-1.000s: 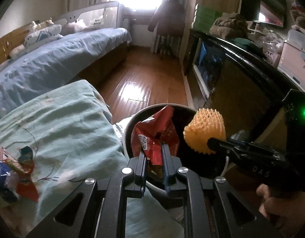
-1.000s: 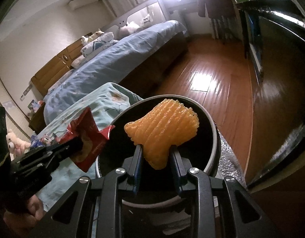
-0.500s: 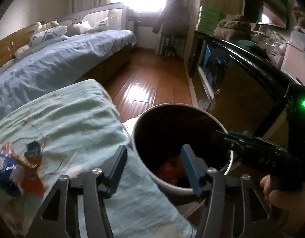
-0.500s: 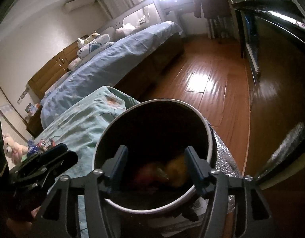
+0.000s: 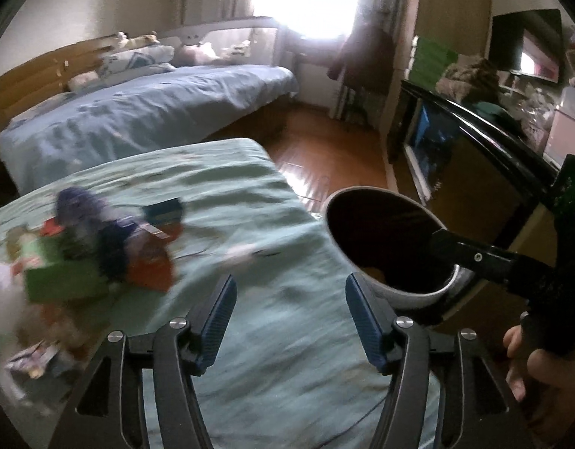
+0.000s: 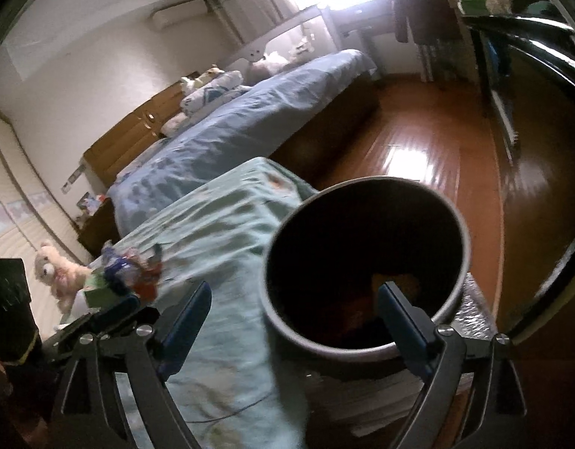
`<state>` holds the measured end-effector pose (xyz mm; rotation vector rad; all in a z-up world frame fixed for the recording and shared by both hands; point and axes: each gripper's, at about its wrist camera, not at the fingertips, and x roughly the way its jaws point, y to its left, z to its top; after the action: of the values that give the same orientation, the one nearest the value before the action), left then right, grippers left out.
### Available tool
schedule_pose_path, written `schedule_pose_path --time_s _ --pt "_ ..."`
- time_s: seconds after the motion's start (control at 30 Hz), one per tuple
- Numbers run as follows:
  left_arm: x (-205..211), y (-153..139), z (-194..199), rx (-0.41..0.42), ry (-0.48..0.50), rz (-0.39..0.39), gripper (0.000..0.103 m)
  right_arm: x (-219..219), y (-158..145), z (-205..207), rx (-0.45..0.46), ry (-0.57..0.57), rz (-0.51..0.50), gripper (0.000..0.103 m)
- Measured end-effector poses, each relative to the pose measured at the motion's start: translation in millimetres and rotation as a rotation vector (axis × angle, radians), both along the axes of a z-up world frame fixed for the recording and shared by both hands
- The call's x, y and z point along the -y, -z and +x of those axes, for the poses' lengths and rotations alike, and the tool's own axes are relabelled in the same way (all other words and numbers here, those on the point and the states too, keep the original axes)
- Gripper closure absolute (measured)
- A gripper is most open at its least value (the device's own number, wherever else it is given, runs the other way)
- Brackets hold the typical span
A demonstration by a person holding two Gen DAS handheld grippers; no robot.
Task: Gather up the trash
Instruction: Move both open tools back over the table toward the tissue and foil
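Beside the green bedspread (image 5: 280, 340), the bin (image 6: 366, 269) already holds something orange at its bottom, so part of the collecting looks done. A heap of wrappers (image 5: 100, 258) lies on the spread, well apart from the bin. The left gripper (image 5: 291, 321) and right gripper (image 6: 293, 321) both stand wide apart, holding nothing.

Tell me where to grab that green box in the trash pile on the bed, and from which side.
The green box is blurred, so this is tentative. It lies flat at the near left edge of the trash pile on the green sheet, wrappers heaped behind and right of it. The open left gripper should probably come from the near side and pinch its free front edge top to bottom.
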<state>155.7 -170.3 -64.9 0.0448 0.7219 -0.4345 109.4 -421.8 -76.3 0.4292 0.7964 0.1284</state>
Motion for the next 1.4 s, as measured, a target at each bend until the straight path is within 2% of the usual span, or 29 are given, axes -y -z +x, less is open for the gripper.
schedule_pose_path --time_s 0.3,0.83,1.17,1.4 --pt "-45.0 -2.5 -46.2 0.015 -0.087 0.003 0.041 -49.0 -4.8 -10.4 0.010 -0.088 0.024 0.011" --pt "-136.4 -12.6 -120.5 0.015 -0.302 -0.037 0.041 -143.4 -6.4 -29.4 0.021 -0.276 0.029 0.012" --pt "-171.8 -19.7 -150.2 0.022 -0.399 -0.047 0.041 -201.4 -1.9 -35.6 0.011 -0.405 0.025 0.012" --pt "-199.4 -16.7 -145.8 -0.001 -0.478 -0.048 0.041 -236.0 0.3 -34.0 0.009 -0.477 0.023 0.012"
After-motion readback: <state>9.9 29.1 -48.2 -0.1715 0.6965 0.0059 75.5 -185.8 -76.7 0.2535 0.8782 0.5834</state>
